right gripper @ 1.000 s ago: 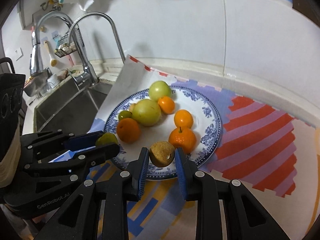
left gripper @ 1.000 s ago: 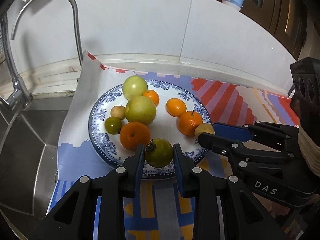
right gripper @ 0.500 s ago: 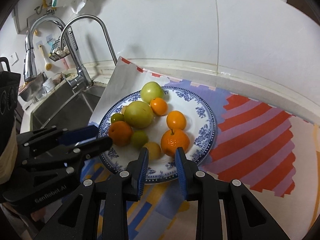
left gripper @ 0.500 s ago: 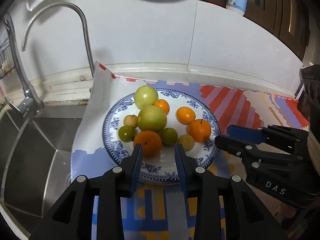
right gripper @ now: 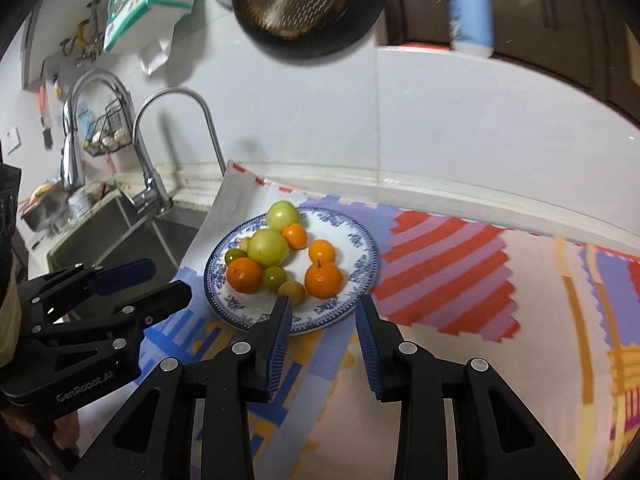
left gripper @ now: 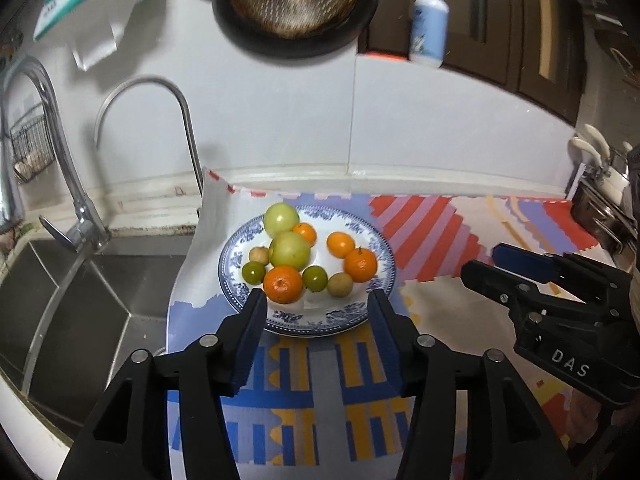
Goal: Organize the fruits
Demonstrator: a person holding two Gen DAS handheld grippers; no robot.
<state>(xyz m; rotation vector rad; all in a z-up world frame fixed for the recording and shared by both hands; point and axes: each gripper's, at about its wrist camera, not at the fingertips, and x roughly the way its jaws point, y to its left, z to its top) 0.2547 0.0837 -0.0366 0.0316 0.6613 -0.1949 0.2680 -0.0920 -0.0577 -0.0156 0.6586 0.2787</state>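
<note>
A blue-patterned plate (left gripper: 376,240) (right gripper: 360,248) on a colourful mat holds several fruits: two big pale green ones (left gripper: 290,249), oranges (left gripper: 283,284) (right gripper: 323,279), small green fruits (left gripper: 315,278) and small brownish ones (left gripper: 339,284) (right gripper: 292,291). My left gripper (left gripper: 318,300) hovers over the plate's near rim, jaws opening, nothing between them. My right gripper (right gripper: 322,306) hangs above the plate's near edge, jaws opening and empty. Each gripper shows from the side in the other's view, the right one (left gripper: 504,268) at right, the left one (right gripper: 160,284) at left.
A steel sink (left gripper: 92,300) with curved taps (left gripper: 176,120) lies left of the mat (left gripper: 440,232). A dark pan (left gripper: 296,4) hangs on the white wall above. A pump bottle (left gripper: 430,20) stands on a ledge at upper right. Metal kitchenware (left gripper: 604,200) sits at far right.
Both grippers let go of their fruits, a small green one and a brownish one, which now lie on the plate. Both pulled back and up, and their jaws widened.
</note>
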